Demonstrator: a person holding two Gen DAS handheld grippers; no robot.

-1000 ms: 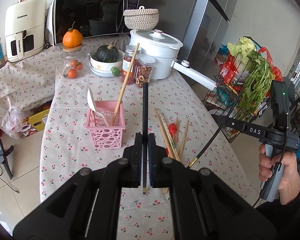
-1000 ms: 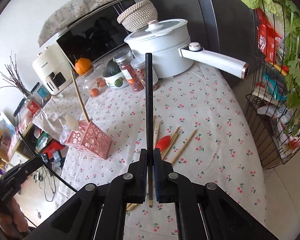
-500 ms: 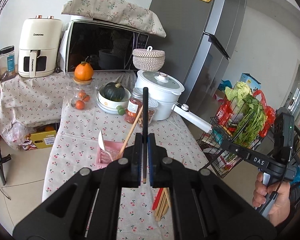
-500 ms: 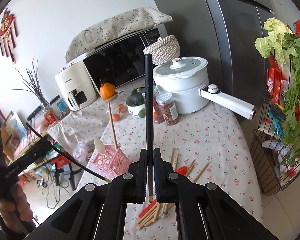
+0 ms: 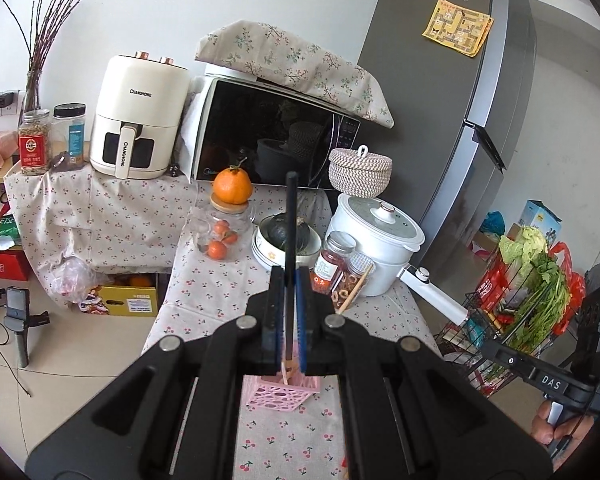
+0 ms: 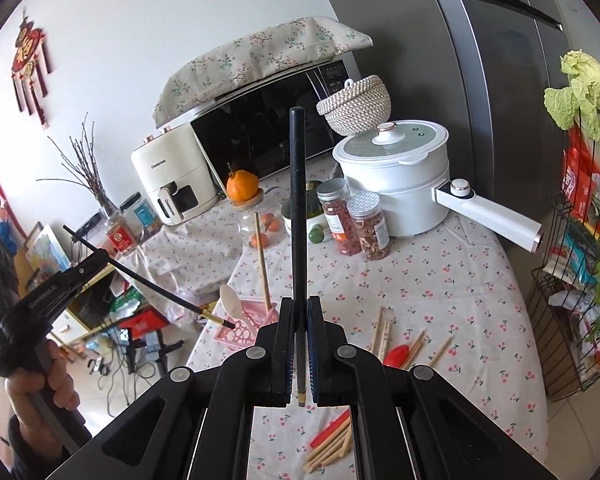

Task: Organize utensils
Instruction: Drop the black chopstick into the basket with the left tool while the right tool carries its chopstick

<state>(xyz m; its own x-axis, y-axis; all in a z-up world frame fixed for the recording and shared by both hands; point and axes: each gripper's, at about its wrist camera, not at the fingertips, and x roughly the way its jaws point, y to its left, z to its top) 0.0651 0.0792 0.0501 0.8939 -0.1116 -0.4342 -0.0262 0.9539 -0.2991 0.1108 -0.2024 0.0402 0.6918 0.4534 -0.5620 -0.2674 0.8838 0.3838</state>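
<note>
Each gripper is clenched on one slim black chopstick: left gripper [image 5: 287, 312], right gripper [image 6: 299, 344]. The pink perforated plastic basket [image 6: 247, 326] sits near the tabletop's left edge — lower each tip-first, then release.

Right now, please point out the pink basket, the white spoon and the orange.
pink basket [image 6: 236, 334]: right wrist view, perforated front wall.
white spoon [image 6: 230, 299]: right wrist view, bowl.
orange [image 5: 232, 185]: left wrist view, middle of peel.

free: cloth [image 6: 452, 280] right of basket [image 6: 256, 316] | blocked: jars [image 6: 356, 220], pot [image 6: 400, 176]
</note>
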